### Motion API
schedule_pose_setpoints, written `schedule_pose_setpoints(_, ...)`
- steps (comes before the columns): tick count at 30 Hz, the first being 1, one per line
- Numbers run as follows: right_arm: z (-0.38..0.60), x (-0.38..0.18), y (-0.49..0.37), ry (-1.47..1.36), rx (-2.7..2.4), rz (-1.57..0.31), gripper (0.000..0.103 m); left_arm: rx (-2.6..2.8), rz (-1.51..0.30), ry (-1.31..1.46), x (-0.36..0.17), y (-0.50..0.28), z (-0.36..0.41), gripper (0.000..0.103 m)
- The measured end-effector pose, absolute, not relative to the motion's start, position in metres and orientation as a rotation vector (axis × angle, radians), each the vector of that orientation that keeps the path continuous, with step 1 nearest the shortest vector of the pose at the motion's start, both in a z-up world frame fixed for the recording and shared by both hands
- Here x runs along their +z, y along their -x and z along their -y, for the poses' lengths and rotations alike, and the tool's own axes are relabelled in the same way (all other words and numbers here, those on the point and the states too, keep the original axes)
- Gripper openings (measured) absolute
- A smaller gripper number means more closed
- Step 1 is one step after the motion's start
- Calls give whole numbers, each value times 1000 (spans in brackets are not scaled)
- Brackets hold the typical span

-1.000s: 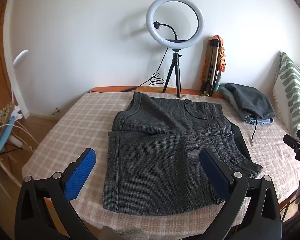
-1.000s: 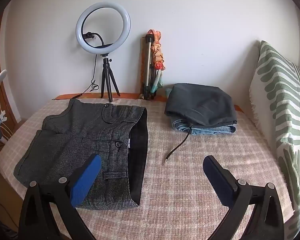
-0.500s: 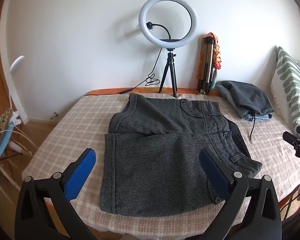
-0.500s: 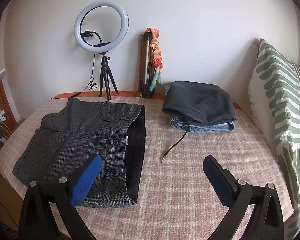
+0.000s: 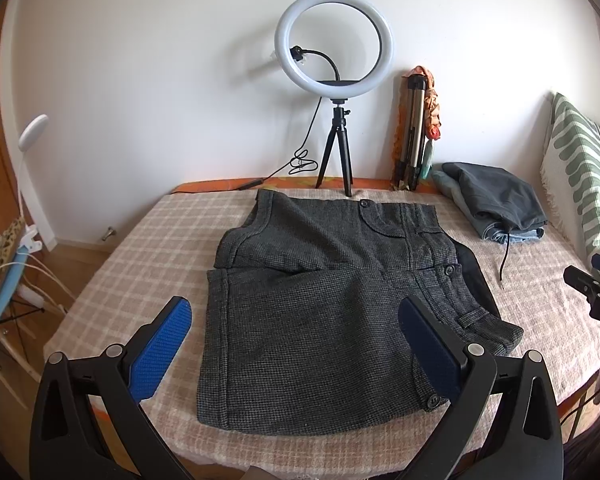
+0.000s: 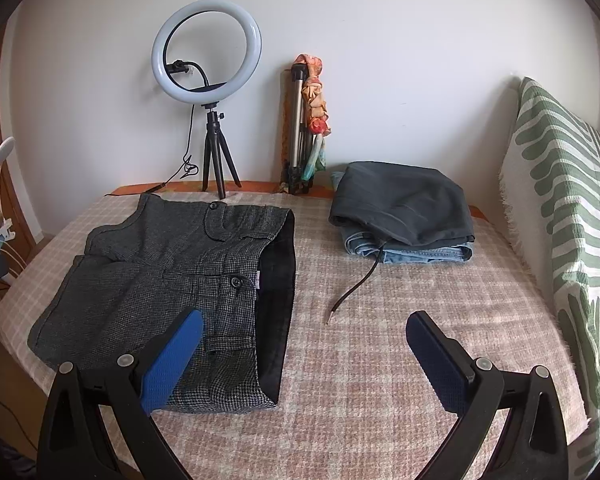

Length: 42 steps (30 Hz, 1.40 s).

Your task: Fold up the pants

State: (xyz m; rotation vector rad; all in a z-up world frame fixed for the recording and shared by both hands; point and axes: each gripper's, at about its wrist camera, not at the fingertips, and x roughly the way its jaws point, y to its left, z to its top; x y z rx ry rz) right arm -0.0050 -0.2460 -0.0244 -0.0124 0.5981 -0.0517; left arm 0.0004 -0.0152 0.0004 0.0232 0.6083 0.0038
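Dark grey checked short pants (image 5: 324, 304) lie flat on the checked bed cover (image 5: 148, 256), waistband to the right with its black lining showing. They also show in the right wrist view (image 6: 168, 280), left of centre. My left gripper (image 5: 296, 344) is open and empty, hovering above the near edge of the pants. My right gripper (image 6: 304, 352) is open and empty, above the bed cover (image 6: 380, 360) just right of the waistband. The right gripper's tip also shows in the left wrist view (image 5: 596, 284) at the far right.
A folded pile of dark pants on jeans (image 6: 404, 216) with a loose cord (image 6: 352, 288) lies at the back right. A ring light on a tripod (image 5: 336, 80) and a folded tripod (image 5: 414, 128) stand by the wall. A green-patterned cushion (image 6: 564, 208) lines the right side.
Both grippers have drawn back and risen slightly; the pants and the pile sit a little farther away in both views. Nothing was grasped or released.
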Motion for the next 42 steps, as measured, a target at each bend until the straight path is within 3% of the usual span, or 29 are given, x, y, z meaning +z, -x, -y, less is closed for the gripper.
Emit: schedule_pose_setpoints(42, 242, -26, 9, 9, -46, -599, 103, 5, -581, -31, 6, 0, 21, 103)
